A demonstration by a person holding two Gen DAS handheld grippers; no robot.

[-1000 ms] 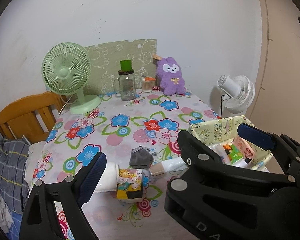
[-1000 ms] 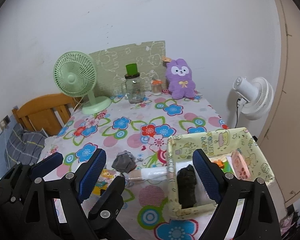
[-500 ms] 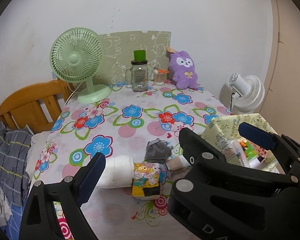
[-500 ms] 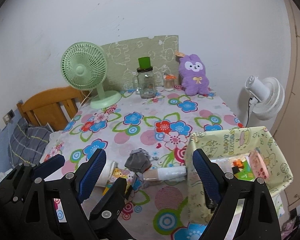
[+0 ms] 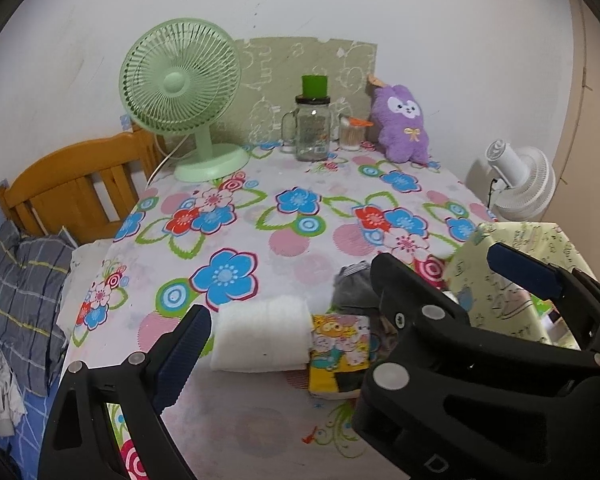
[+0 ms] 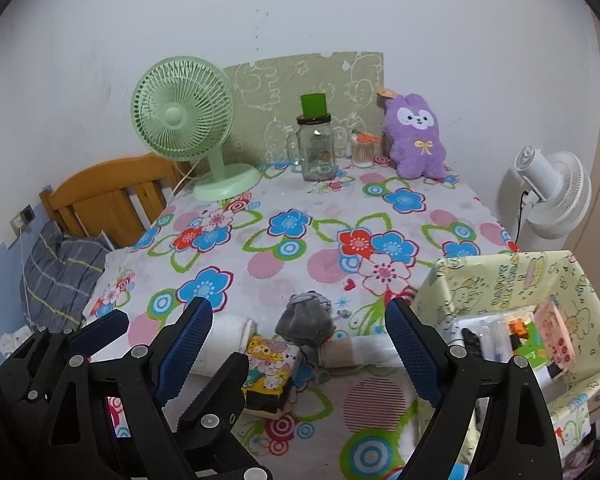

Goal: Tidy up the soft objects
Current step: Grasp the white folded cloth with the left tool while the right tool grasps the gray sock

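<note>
While both my grippers hang over its near edge, the table (image 6: 300,200) with its flowered cloth fills most of what I see. Past its left edge stand a wooden bed head (image 5: 72,196) and a grey checked pillow (image 5: 24,280). At the table's right near corner sits the yellow cloth basket (image 6: 512,276), already holding some small packets. A green fan (image 5: 180,88) stands at the far left of the table, a white fan (image 6: 552,192) stands off the table to the right, and a purple plush rabbit (image 6: 416,140) leans against the far wall beside a glass jar (image 6: 316,148) with a green lid. My right gripper (image 6: 300,352) holds its fingers spread wide with nothing pressed between them; my left gripper (image 5: 340,312) is likewise spread wide and empty. The soft things lie in a row near the front edge, left of the basket: a folded white towel (image 5: 260,336), touching it a small cartoon-printed tissue pack (image 6: 268,372), just behind that a crumpled grey sock (image 6: 304,316), and a white roll with a tan end (image 6: 356,352) reaching toward the basket.
</note>
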